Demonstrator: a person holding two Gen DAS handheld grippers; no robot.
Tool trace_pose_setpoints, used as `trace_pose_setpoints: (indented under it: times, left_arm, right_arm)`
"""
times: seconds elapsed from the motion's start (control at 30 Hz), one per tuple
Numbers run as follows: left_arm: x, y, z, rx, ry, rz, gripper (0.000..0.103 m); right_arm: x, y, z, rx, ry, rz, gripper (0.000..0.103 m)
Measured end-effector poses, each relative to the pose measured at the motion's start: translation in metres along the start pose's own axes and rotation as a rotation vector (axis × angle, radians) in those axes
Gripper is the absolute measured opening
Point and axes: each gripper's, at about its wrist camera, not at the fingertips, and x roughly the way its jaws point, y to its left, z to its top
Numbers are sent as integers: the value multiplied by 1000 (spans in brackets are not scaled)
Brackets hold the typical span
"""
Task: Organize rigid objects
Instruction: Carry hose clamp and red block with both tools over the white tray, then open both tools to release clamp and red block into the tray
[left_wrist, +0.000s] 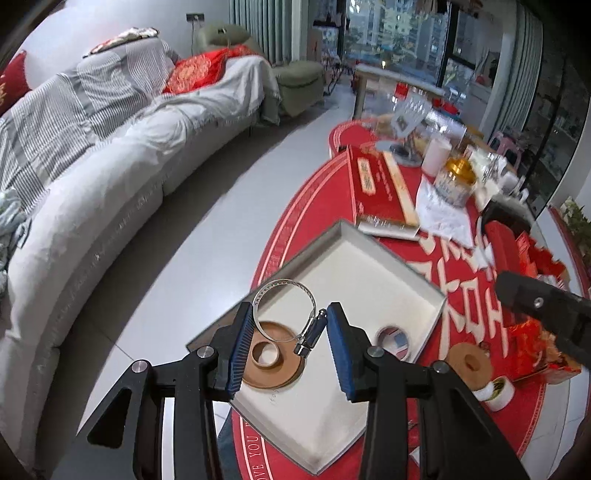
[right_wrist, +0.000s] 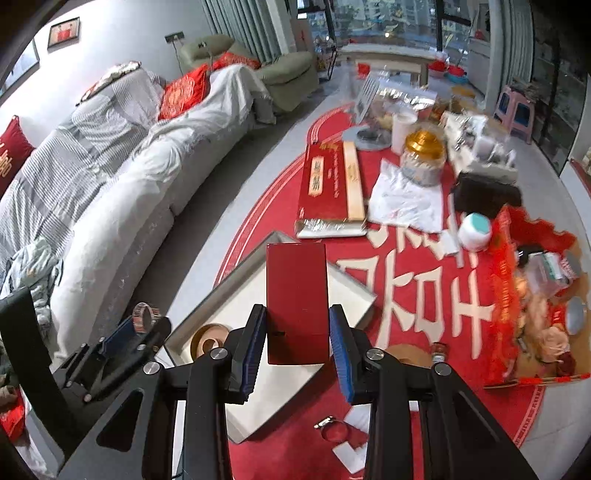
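My left gripper (left_wrist: 290, 334) is shut on a metal hose clamp (left_wrist: 291, 310) and holds it above a shallow white tray (left_wrist: 369, 266) on the red-clothed table. A brown tape roll (left_wrist: 271, 356) and a small tape roll (left_wrist: 393, 339) lie in the tray. My right gripper (right_wrist: 297, 338) is shut on a dark red flat box (right_wrist: 297, 299), held above the same tray (right_wrist: 240, 291). The left gripper with the clamp (right_wrist: 146, 317) shows at the left of the right wrist view.
On the table lie a long red gift box (left_wrist: 376, 188), a gold-lidded jar (left_wrist: 456, 181), a white bag (right_wrist: 406, 201), another brown tape roll (left_wrist: 469, 363), a white tape roll (left_wrist: 495, 391), a second clamp (right_wrist: 330, 424) and a cluttered red box (right_wrist: 535, 295). A grey sofa (left_wrist: 92, 177) stands left.
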Motion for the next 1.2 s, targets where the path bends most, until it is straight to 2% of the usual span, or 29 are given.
trace_pose_setpoints:
  times: [0.23,0.43,1.2]
  left_arm:
    - [44,-2,-9,-5,81,23,43]
    - [66,-2,-10,3,112,40,43]
    - [105,-7,-6,14,163,45,43]
  right_arm:
    - [61,-1,-13,1,109,-11,36]
    - [88,-10,-18,9,158,-24,36]
    - [134,-17,-8,27,195,-45,36]
